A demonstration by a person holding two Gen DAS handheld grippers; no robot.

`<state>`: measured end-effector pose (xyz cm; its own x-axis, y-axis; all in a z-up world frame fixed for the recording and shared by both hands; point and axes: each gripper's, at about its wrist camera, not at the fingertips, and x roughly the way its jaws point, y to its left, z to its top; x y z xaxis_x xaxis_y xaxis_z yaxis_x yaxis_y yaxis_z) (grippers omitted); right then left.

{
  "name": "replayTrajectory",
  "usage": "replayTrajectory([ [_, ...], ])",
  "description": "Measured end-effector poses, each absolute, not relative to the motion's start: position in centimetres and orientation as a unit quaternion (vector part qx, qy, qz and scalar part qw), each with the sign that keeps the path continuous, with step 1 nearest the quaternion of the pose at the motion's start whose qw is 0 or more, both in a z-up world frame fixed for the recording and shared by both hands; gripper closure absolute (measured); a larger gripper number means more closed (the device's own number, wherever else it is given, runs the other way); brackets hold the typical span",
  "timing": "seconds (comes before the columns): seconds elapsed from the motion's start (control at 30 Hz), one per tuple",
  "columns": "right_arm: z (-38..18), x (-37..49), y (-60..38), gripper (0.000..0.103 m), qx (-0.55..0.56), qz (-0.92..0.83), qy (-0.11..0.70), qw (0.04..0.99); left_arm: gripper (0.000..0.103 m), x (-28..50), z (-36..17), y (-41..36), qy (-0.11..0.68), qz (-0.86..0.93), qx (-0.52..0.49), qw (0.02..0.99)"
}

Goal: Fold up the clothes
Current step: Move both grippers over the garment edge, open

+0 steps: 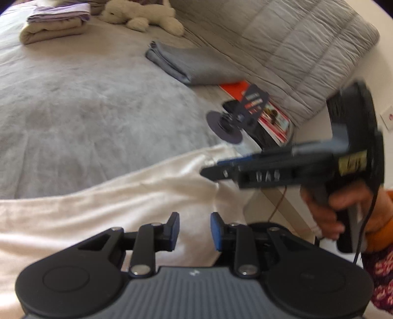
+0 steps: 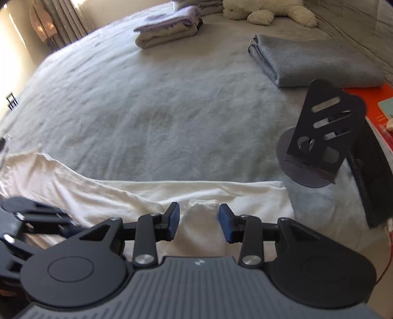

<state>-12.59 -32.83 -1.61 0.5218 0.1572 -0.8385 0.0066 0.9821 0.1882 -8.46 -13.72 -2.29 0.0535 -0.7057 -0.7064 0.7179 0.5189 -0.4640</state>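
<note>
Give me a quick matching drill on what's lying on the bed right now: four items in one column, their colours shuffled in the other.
Items:
1. garment under the right gripper
2. folded blanket near the quilt
3. plush toy at the far end
4. phone stand by the bed's right edge

Colours:
A. cream
B. black
C. white
D. grey

Pairs: 1-C, 2-D, 3-A, 4-B
</note>
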Motion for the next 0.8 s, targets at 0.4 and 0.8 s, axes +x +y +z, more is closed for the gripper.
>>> replayTrajectory([
  [0.4,-1.7,-16.0,-39.1,0.097,0.112,0.027,0.464,0.878,0.066,-6.3,-1.9,-15.5,0.461,-0.470,0.046,0.751],
  [0.8,-2.3,-16.0,-40.4,0.065,0.159,0.046,0.441,0.882,0.065,-5.4,-2.7,-18.3,0.454,-0.486,0.119,0.737],
])
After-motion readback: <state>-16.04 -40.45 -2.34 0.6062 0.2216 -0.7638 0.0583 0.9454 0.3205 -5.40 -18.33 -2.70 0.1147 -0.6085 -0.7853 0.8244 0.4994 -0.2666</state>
